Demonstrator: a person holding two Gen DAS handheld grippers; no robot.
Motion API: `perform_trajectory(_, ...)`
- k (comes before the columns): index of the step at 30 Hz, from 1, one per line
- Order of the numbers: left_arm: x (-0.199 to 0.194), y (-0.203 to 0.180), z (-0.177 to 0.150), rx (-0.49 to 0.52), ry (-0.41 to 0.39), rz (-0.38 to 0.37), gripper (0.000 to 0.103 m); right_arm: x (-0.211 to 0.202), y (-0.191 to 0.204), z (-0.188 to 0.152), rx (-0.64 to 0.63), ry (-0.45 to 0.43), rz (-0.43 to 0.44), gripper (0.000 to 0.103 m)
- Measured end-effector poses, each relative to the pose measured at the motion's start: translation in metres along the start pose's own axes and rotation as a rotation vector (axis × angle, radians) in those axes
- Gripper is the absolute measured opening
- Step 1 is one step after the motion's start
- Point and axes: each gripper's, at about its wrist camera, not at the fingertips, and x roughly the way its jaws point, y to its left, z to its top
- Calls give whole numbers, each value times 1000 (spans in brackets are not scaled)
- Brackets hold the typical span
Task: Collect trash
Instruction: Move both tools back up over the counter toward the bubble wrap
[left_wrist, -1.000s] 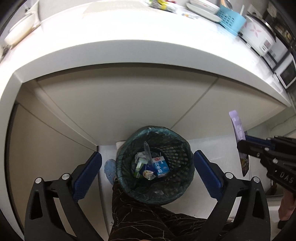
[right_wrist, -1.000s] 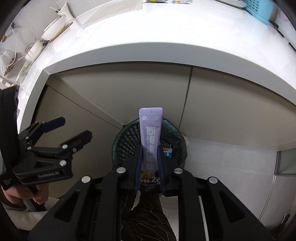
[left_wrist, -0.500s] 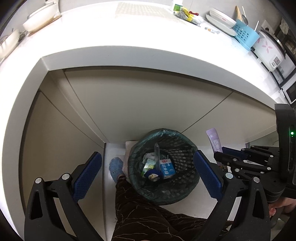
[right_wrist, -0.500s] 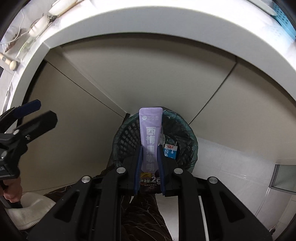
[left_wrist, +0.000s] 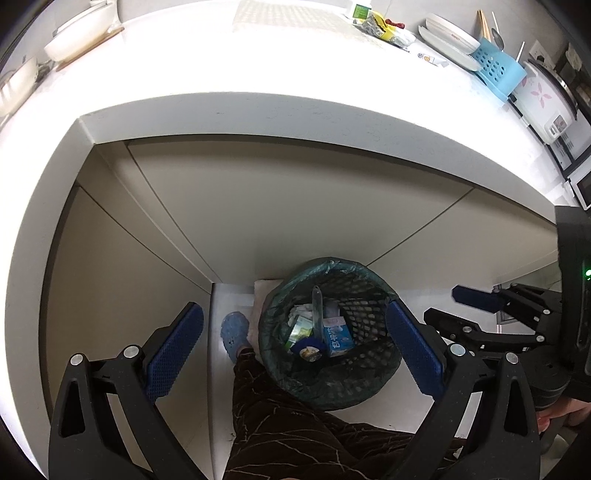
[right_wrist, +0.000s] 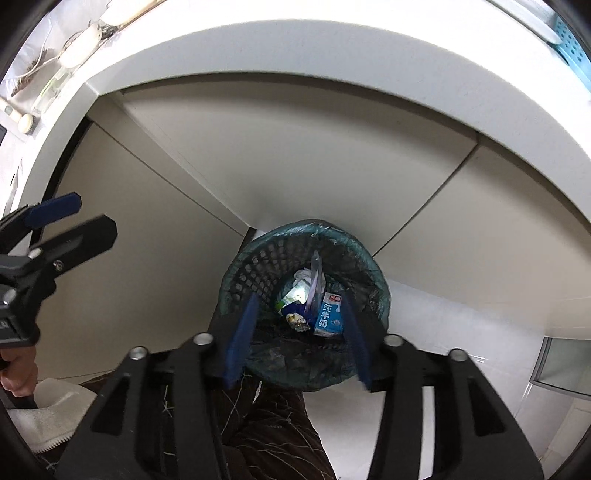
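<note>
Countertop (left_wrist: 295, 62) blown out by glare; cabinet fronts dim below; fisheye bends edges; right fingers (right_wrist: 240, 332) motion-blurred.

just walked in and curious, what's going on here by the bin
A person is clearing trash with a handheld tool in each hand, standing over a lined mesh bin on the floor under the counter. The right tool hangs right above the bin, its jaws opening with nothing between them. The left tool is open and empty too. A milk carton lies inside.
</note>
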Motion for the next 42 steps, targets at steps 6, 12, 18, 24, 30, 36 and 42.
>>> perform_trajectory(6, -14, -9, 9, 18, -12, -9, 97, -36, -8, 8, 1, -57, -45, 73)
perform_trajectory(12, -37, -17, 26, 20, -39, -5, 97, -80, -19, 22, 44, -139, -73, 87)
perform_trajectory(18, -66, -26, 44, 28, -64, -28, 97, -124, -29, 38, 76, -205, -91, 90)
perform_trajectory(24, -87, -38, 66, 59, -89, -26, 97, -156, -37, 54, 114, -255, -106, 90)
perform_trajectory(30, -99, -40, 90, 68, -98, -7, 97, -179, -48, 77, 146, -291, -126, 90)
perform_trajectory(36, -106, -36, 117, 60, -108, -1, 97, -191, -54, 102, 166, -323, -147, 90)
perform_trajectory(42, -114, -31, 148, 53, -122, -3, 97, -200, -58, 130, 180, -354, -167, 90)
